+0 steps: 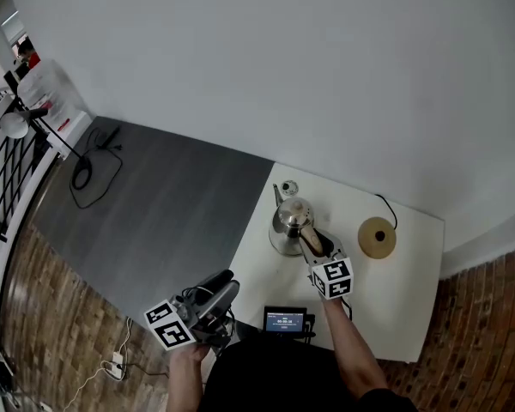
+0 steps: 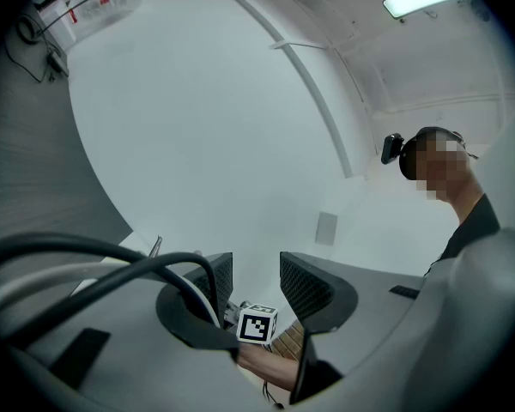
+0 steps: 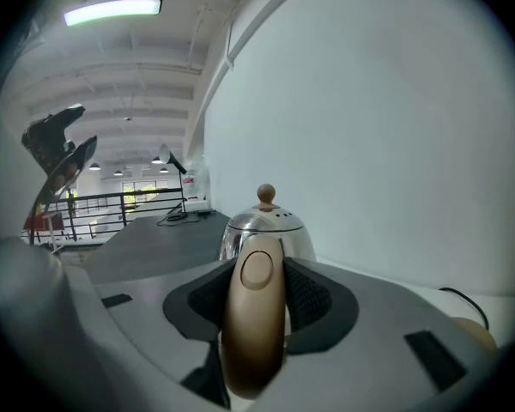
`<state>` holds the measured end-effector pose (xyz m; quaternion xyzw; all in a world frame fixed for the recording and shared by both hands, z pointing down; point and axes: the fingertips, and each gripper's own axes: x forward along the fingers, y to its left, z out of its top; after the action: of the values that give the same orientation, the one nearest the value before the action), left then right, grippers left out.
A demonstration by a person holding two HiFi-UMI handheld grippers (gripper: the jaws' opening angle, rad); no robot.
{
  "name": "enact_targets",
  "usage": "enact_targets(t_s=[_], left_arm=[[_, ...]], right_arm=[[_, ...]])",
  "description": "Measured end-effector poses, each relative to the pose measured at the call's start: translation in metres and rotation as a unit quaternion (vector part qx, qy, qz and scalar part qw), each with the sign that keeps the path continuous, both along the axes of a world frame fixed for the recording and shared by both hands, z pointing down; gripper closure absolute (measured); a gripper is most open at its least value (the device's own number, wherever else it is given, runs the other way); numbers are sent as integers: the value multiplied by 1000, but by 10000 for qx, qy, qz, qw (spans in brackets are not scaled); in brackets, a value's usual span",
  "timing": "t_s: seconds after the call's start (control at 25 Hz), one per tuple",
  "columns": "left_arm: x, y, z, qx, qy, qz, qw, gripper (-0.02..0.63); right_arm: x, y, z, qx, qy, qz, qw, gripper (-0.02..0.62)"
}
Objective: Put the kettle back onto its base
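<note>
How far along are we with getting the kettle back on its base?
Done: the right gripper is at the kettle, jaws closed on its tan handle. In hand: that grip only; the kettle appears to sit on the white table, beside the round base, not on it. Left: lift it, carry it over and set it on the base. The left gripper is open and empty, off the table's edge.

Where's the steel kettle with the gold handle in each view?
Head view: shiny steel kettle right of centre, by the white table's left edge.
Left gripper view: not in it.
Right gripper view: lower centre, handle in the right claw.
Landmark: round tan base, right of it.
</note>
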<state>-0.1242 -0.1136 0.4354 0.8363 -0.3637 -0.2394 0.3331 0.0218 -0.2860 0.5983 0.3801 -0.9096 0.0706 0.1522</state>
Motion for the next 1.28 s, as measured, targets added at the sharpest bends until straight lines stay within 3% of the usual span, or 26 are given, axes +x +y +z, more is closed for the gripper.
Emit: enact_targets(t_s=[0.48, 1.28], left_arm=[[29, -9, -3, -16, -49, 439, 9990, 436], [98, -20, -3, -25, -93, 1285, 9917, 436]], right_arm=[[56, 3, -34, 205, -325, 522, 9979, 439], [221, 8, -79, 637, -517, 1943, 9775, 439]])
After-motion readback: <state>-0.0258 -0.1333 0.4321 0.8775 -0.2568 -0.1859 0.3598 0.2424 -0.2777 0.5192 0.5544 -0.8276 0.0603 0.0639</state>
